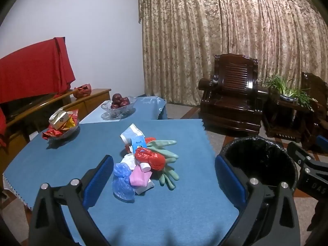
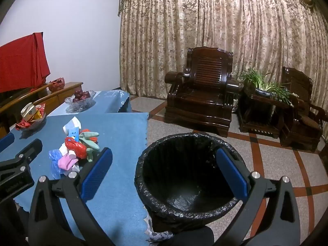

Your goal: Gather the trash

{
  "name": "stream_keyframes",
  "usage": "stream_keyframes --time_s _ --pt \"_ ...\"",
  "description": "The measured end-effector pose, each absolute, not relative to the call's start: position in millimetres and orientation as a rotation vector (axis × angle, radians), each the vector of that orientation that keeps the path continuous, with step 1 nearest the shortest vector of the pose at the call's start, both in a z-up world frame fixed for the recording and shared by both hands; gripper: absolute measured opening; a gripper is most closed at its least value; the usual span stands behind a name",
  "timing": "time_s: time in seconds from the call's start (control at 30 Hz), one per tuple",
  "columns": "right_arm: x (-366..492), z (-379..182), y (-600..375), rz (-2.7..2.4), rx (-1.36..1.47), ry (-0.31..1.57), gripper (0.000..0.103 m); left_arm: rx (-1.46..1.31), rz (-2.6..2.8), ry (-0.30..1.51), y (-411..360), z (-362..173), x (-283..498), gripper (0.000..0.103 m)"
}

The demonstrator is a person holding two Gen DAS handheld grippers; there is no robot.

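On the blue-clothed bench (image 1: 61, 164) lies a heap of trash (image 1: 146, 164): a red plastic bag (image 1: 151, 157), green rubber gloves (image 1: 168, 176) and a pink packet (image 1: 139, 177). Both the left gripper (image 1: 164, 176) and right gripper (image 2: 164, 168) gape wide, holding nothing. Just beside the bench stands the black-lined bin (image 2: 184, 176).

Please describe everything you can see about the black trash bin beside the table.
The trash bin is round and stands upright on the tiled floor, close beside the corner of the blue-covered table. A crinkled, glossy black plastic liner is folded over its rim and lines the inside. Its inside looks empty: only the liner's bottom shows. Nothing touches it; the open right gripper hangs above it.
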State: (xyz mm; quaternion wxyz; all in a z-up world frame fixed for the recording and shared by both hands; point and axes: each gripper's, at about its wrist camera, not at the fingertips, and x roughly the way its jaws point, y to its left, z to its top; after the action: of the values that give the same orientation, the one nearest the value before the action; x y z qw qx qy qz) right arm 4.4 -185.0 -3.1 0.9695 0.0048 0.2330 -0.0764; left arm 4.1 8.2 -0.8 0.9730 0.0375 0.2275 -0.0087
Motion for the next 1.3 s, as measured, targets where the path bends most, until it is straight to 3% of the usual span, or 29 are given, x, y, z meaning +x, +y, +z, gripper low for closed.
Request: stream_keyframes --time_s 1.3 --pt "3.8 -1.5 -184.4 -0.154 0.012 0.472 0.098 0.073 -0.017 0.452 8.3 -0.8 2.9 0.097"
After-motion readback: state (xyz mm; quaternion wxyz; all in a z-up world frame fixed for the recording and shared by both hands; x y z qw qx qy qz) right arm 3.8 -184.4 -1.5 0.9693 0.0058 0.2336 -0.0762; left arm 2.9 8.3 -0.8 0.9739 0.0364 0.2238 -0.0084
